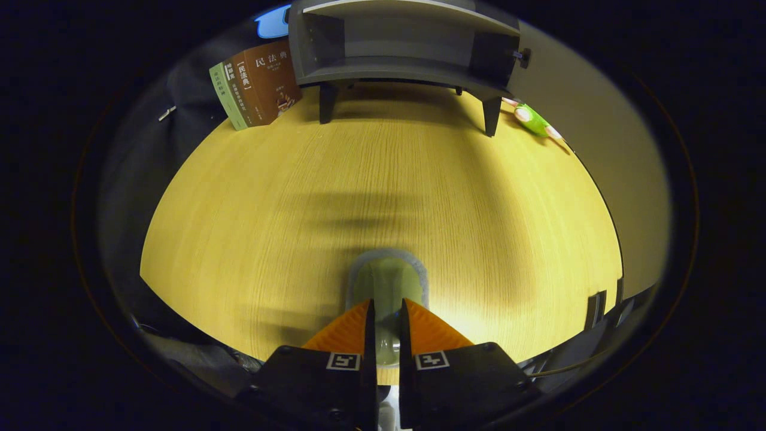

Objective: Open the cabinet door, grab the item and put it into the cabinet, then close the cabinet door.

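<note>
Pale green sponge (pixel 388 286) with a grey edge, lying flat on the wooden table (pixel 251 239), held between the 2 fingers of the gripper (pixel 387 311). Both fingers pressed on the sponge, 1 on each side, with only a thin gap between them. Most of the sponge sticking out just ahead of the fingertips, toward 12 o'clock.

Far beyond the sponge, at 12 o'clock, a grey cabinet (pixel 401 42) standing on short dark legs at the back of the table. Door (pixel 574 120) swung wide open to the 1 o'clock side, with a small dark knob (pixel 524 57) near its edge. Inside of the cabinet open to see, a bare shelf space with grey walls.

Just beside the cabinet at 11 o'clock, 2 books (pixel 257 84) leaning together, 1 brown and 1 light green, touching the cabinet's side.

At 1 o'clock, near the cabinet's front leg and close under the open door, a small green toy (pixel 532 120) with pink ends lying on the table. Hard to tell what kind of toy.

A blurry dark shadow across the middle of the table, between the sponge and the cabinet.
</note>
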Motion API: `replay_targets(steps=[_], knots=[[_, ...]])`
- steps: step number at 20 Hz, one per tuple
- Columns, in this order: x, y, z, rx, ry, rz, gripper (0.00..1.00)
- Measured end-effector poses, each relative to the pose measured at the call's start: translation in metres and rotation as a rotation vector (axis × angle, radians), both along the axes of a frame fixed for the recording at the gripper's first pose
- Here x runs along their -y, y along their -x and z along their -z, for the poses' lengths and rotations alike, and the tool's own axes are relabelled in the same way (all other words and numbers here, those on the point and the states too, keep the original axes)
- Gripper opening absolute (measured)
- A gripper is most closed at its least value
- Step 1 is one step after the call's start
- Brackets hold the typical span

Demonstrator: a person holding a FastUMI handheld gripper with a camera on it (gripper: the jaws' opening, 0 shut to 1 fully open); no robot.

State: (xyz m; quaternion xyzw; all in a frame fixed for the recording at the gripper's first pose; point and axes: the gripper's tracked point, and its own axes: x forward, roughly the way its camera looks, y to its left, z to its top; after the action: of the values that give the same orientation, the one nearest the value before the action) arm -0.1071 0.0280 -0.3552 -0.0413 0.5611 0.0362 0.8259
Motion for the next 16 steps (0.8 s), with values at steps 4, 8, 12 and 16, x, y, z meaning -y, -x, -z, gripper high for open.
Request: replay_targets(steps=[4,8,12,16], knots=[[0.001,0.0,-0.001,0.0,-0.002,0.002,0.18],[0.0,-0.004,-0.028,0.023,-0.015,0.005,0.18],[0.003,-0.023,-0.082,0.113,-0.021,0.028,0.19],[0.001,-0.058,-0.146,0.231,-0.043,0.022,0.18]])
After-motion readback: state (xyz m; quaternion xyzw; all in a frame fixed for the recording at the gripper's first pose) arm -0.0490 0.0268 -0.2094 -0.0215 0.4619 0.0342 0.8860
